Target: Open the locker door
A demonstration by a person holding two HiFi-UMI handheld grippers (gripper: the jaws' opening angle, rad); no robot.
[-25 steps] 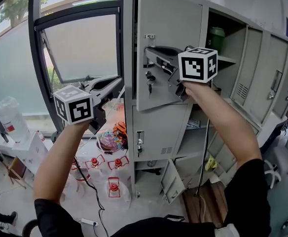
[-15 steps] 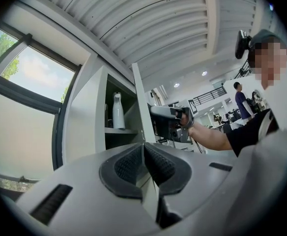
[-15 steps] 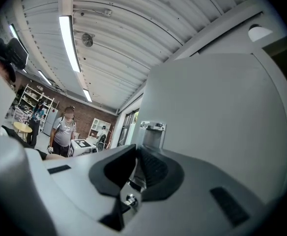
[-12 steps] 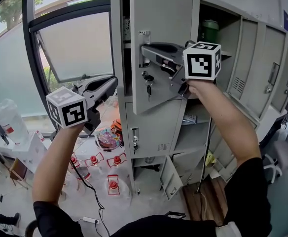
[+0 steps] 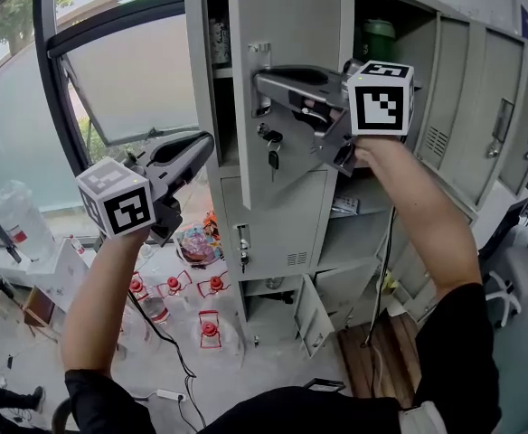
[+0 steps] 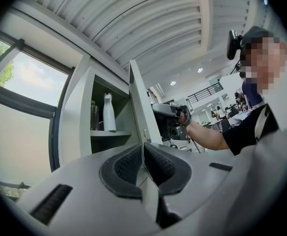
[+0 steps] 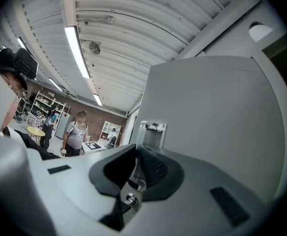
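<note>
The locker door [image 5: 291, 16] is a plain grey metal panel, upright and swung partway out from its compartment. A key [image 5: 272, 158] hangs in its lock just below the right hand-held gripper [image 5: 264, 84]. A small metal tab [image 7: 132, 187] at the door's free edge is pinched between that gripper's jaws, and the panel face spreads beyond and to the right of them.

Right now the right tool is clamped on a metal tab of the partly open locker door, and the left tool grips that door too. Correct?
No. The left tool grips nothing: the left gripper view shows it shut and empty, apart from the locker door. The right tool does clamp the metal tab of the partly open door.
</note>
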